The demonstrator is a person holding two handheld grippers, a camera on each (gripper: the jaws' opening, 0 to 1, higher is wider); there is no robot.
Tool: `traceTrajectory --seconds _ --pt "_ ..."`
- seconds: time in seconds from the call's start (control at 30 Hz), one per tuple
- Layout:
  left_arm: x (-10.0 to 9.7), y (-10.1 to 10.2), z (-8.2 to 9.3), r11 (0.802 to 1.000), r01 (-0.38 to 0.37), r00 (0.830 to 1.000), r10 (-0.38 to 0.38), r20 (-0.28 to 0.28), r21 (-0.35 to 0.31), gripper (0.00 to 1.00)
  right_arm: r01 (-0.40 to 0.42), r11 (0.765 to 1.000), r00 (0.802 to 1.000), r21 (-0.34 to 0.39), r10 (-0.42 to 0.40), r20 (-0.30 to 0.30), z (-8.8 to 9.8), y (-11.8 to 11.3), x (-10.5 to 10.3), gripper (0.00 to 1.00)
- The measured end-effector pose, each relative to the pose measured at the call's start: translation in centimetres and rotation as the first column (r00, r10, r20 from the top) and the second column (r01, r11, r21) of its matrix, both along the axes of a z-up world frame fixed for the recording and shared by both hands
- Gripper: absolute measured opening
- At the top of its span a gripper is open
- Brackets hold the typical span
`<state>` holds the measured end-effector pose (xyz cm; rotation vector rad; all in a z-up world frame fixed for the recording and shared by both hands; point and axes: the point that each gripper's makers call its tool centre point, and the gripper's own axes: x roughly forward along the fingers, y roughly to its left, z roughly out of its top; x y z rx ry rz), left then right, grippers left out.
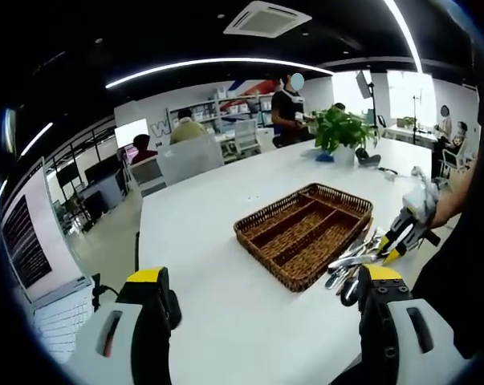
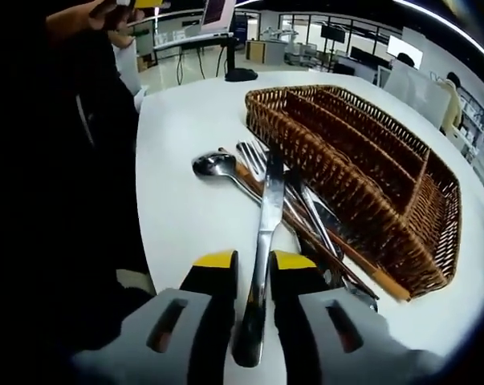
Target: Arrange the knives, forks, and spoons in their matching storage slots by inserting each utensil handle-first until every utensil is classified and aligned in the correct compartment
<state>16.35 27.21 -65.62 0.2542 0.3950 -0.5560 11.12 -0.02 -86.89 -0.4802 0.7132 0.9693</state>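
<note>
Looking along the left tool [image 1: 262,301], its two yellow-tipped jaws stand wide apart with nothing between them, over a white bench [image 1: 201,224]. A wicker cutlery tray [image 1: 304,233] with long compartments lies at about two o'clock of centre, and a heap of utensils [image 1: 354,261] rests on the bench just beside its near edge. The right tool [image 1: 398,233] comes in at three o'clock and reaches down into that heap. Beyond the tray stands a potted plant [image 1: 342,132] at one o'clock, with white chairs [image 1: 189,158] along the far side of the bench. Curved strip lights [image 1: 217,66] and a ceiling air unit [image 1: 266,18] hang overhead in an open office where people sit and stand.

Seen from the right tool [image 2: 254,265], the jaws are closed in on a table knife [image 2: 266,241], which runs toward twelve o'clock. A spoon [image 2: 217,166] lies at eleven o'clock; forks [image 2: 254,152] and other pieces cross beneath the knife. The wicker tray fills the one to three o'clock side, its slots bare.
</note>
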Motion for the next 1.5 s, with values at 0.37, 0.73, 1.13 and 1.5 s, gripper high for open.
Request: traceTrajectory --seconds 0.37,0.73,1.13,1.5 --pt "0.0 0.3 0.0 1.000 -0.005 1.000 0.005 -0.002 0.000 0.99 0.064 0.993 0.997 0.095 -0.067 0.030 0.3 -0.1 0.2 0.08" --pt "0.0 0.1 0.0 1.000 0.003 1.000 -0.003 -0.001 0.003 0.99 0.105 0.990 0.994 0.092 -0.106 0.008 0.2 0.3 0.8 0.04" --pt "0.0 0.6 -0.2 1.000 -0.006 1.000 0.006 -0.001 0.001 0.99 0.132 0.989 0.991 0.067 -0.131 -0.021 0.1 0.3 0.9 0.03" --pt "0.4 0.1 -0.3 1.000 0.006 1.000 -0.006 -0.003 -0.004 0.99 0.098 0.993 0.995 0.069 -0.099 0.010 1.6 0.3 1.2 0.03"
